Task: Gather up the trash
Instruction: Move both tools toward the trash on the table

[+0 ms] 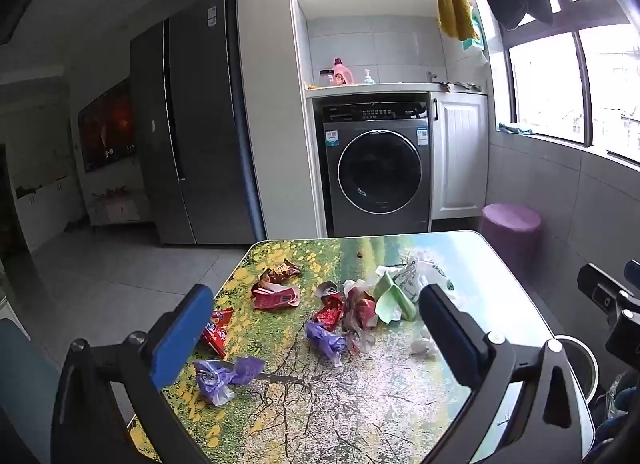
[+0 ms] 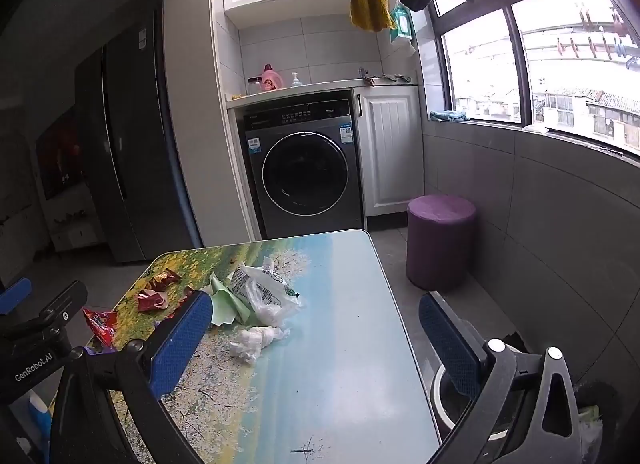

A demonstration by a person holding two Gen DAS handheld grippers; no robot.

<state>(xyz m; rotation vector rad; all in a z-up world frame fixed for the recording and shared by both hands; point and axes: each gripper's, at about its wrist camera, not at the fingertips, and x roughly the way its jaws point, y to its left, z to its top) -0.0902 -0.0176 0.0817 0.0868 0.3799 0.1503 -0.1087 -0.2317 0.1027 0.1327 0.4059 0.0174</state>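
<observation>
Currently, left gripper (image 1: 310, 328) gapes empty over wrappers (image 1: 328, 312); right gripper (image 2: 316, 330), also agape, hangs nearer the tissue (image 2: 256, 338). Bin (image 2: 442, 388) sits right of the table (image 2: 340, 384).

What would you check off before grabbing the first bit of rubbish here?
1. Left gripper open and holding nothing: ok.
2. Right gripper open and holding nothing: ok.
3. Trash in view on the table: crumpled tissue, white plastic bag, purple wrapper, red wrapper: ok.
4. Bin beside the table on the right: ok.
5. Room left inside the bin: cannot tell.
</observation>
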